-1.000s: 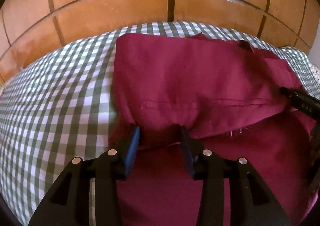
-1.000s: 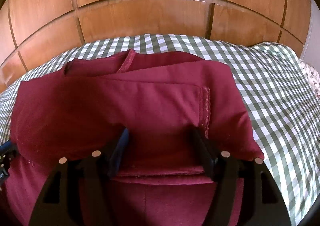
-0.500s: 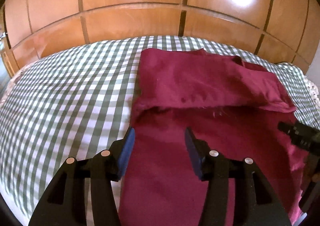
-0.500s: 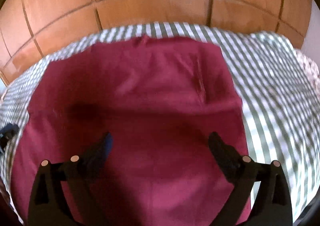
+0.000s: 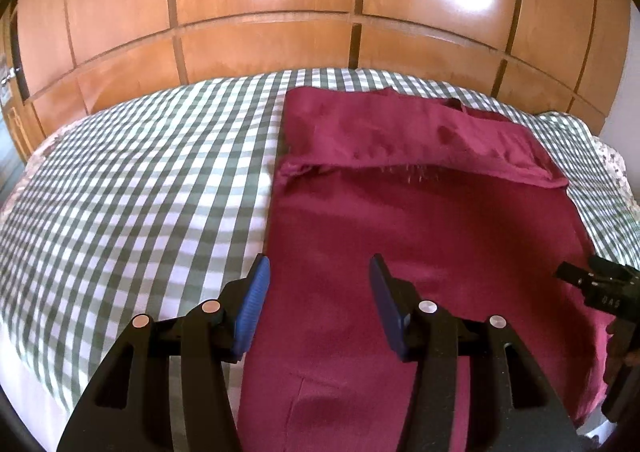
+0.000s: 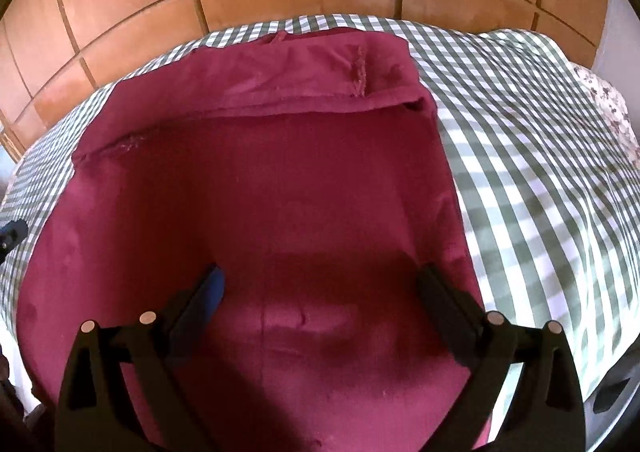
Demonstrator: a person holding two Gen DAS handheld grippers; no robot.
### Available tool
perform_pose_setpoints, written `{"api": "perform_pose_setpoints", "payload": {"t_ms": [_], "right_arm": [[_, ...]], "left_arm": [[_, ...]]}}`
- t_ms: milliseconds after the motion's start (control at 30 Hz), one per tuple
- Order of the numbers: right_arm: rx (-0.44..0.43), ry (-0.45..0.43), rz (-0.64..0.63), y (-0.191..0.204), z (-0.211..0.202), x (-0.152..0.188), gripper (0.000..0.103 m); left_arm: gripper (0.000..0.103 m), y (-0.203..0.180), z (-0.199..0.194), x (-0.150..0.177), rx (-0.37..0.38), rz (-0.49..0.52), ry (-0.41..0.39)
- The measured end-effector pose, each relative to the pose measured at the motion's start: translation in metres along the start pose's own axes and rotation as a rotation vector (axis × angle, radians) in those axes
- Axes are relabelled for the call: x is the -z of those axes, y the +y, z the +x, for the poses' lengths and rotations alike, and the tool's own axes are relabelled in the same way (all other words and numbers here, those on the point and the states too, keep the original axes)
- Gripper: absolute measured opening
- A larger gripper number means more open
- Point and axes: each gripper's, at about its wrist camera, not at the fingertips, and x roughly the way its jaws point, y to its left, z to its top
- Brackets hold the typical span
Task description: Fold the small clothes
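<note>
A dark red garment (image 5: 420, 236) lies flat on the checked bed, its far part folded back toward me in a band (image 5: 400, 136). It also shows in the right wrist view (image 6: 260, 204), with the folded band (image 6: 304, 80) at the far end. My left gripper (image 5: 318, 272) is open and empty, above the garment's near left edge. My right gripper (image 6: 320, 284) is wide open and empty, above the garment's near right part. The right gripper's tip also shows in the left wrist view (image 5: 592, 284).
The bed has a green and white checked cover (image 5: 140, 192), also seen in the right wrist view (image 6: 528, 156). A wooden panelled headboard or wardrobe (image 5: 320, 12) stands right behind the bed. A floral pillow edge (image 6: 604, 100) lies at the far right.
Both grippers let go of the folded band and pulled back toward the near end of the garment. The right gripper opened wider. The fold now lies flat at the far end.
</note>
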Motion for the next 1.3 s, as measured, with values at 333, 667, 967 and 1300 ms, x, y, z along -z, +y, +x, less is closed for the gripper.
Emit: {"api": "perform_pose_setpoints", "payload": {"t_ms": [333, 667, 967, 1300], "right_arm": [[0.004, 0.014, -0.005, -0.003, -0.007, 0.012, 0.099], [0.021, 0.015, -0.029, 0.001, -0.01, 0.018, 0.101], [-0.014, -0.011, 0.1, -0.052, -0.062, 0.038, 0.1], [-0.101, 0.238, 0.111, -0.065, -0.058, 0.093, 0.024]], "left_arm": [[0.051, 0.025, 0.008, 0.029, 0.013, -0.04, 0.103], [0.051, 0.039, -0.006, 0.055, 0.086, -0.034, 0.136], [0.047, 0.042, -0.035, 0.085, 0.28, 0.064, 0.21], [0.02, 0.041, -0.042, 0.109, 0.376, 0.083, 0.294]]}}
